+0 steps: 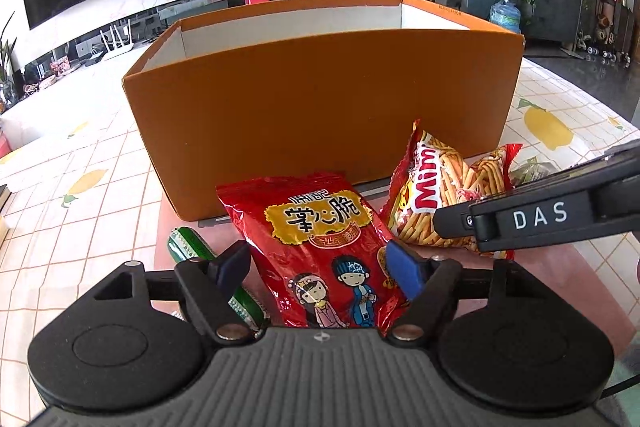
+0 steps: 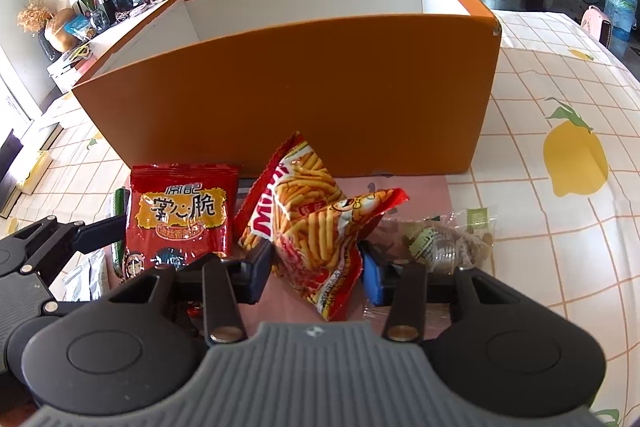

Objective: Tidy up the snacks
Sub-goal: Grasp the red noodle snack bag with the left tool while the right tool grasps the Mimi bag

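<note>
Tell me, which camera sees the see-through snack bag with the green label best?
The right wrist view: there the clear bag lies in full sight on the table, right of the Mimi fries bag. In the left wrist view only a sliver peeks out above the right tongs.

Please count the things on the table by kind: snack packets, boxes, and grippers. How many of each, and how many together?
Snack packets: 4: red cartoon bag, Mimi stick bag, green packet, clear wrapped snack.
Boxes: 1: orange box.
Grippers: 2: left gripper, right gripper.
Total: 7.
</note>
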`<state>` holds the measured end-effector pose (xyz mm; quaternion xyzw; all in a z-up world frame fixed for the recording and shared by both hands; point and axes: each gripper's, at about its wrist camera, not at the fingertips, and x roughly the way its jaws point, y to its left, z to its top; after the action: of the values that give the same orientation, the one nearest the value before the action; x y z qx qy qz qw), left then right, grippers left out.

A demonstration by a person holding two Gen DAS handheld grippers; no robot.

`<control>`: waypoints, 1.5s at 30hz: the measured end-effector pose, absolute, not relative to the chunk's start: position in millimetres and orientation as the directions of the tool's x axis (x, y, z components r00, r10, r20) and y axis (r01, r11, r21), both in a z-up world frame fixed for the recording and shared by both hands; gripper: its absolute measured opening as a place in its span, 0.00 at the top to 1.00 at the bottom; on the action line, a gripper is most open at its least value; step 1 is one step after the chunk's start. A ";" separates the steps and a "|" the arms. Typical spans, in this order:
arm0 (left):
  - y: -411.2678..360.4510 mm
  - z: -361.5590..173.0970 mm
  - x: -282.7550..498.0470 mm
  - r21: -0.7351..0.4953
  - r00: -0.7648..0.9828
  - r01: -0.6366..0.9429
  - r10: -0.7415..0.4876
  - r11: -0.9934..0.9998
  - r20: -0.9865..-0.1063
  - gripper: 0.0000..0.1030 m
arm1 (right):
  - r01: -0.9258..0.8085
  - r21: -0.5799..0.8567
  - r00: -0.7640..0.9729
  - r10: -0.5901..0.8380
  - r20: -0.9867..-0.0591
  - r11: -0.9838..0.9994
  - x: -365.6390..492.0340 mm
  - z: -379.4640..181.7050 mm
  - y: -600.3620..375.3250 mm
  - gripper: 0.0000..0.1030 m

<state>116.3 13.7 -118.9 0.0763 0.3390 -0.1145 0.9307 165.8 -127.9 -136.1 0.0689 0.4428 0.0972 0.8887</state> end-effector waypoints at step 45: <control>74.5 -115.2 124.7 -0.508 0.619 0.048 -0.425 0.860 -0.660 0.64 | -0.181 0.152 0.593 0.231 -0.771 0.972 154.9 -131.2 -113.7 0.66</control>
<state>124.7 74.5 -115.2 -0.2272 0.4145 -0.1359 0.8707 154.9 -113.7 -131.2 0.0289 0.4361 0.1156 0.8920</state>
